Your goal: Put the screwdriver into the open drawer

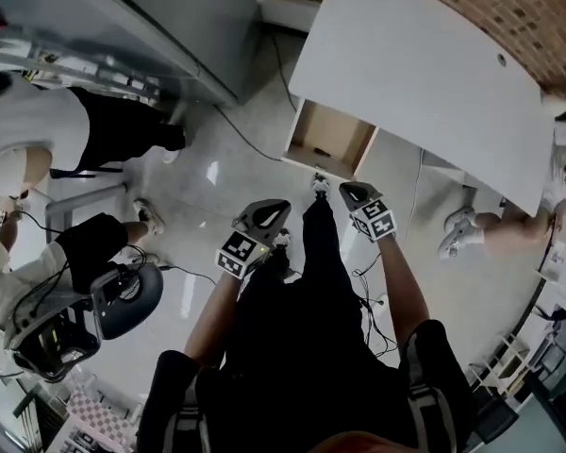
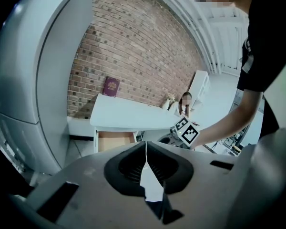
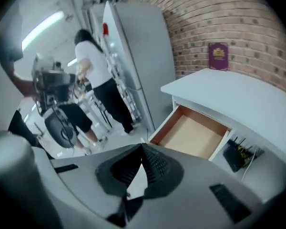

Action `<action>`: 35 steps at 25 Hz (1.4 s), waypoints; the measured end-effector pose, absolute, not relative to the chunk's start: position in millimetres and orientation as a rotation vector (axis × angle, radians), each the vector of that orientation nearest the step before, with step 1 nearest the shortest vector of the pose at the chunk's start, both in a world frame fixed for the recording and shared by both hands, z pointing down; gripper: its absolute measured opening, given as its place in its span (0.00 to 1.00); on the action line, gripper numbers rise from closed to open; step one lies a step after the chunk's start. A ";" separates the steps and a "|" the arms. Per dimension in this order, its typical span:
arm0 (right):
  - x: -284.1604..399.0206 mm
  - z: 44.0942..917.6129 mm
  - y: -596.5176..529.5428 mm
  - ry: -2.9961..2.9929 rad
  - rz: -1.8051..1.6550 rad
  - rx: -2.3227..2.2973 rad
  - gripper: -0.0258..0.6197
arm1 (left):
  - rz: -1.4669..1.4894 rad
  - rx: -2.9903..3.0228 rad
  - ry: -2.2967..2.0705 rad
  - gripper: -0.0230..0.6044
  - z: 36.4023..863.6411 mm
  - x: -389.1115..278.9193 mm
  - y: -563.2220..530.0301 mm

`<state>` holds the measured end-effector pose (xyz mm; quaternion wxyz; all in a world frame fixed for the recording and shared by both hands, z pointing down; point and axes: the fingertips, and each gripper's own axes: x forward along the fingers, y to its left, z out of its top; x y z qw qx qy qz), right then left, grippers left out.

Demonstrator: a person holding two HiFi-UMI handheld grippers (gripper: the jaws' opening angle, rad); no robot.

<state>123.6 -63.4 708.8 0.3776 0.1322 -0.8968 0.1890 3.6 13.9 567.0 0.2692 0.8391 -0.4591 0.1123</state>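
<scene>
Screwdriver - can't make it out in any view, so its place, long axis and pointing direction can't be told. Left gripper: jaws fully together, tips touching, nothing between them. Right gripper: same - jaws closed tip to tip, holding nothing. Both are held in the air in front of the person, above the floor, pointing toward the one open drawer, well apart from it. The drawer's tan bottom shows bare in the right gripper view. One white desk above the drawer, one maroon book on it against the brick wall. Count: two grippers, one drawer, one desk, one book.
</scene>
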 end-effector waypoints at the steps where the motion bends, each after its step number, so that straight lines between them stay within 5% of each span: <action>1: 123.3 694.2 -51.8 -2.342 0.536 0.379 0.13 | 0.304 2.284 -1.228 0.07 562.4 5.1 15.5; 13: 160.0 571.4 12.9 -2.504 0.318 0.697 0.13 | 0.315 2.479 -1.084 0.07 506.0 52.5 32.9; 35: 179.3 535.1 46.2 -2.479 0.160 0.850 0.13 | 0.269 2.495 -1.144 0.07 505.8 34.3 81.3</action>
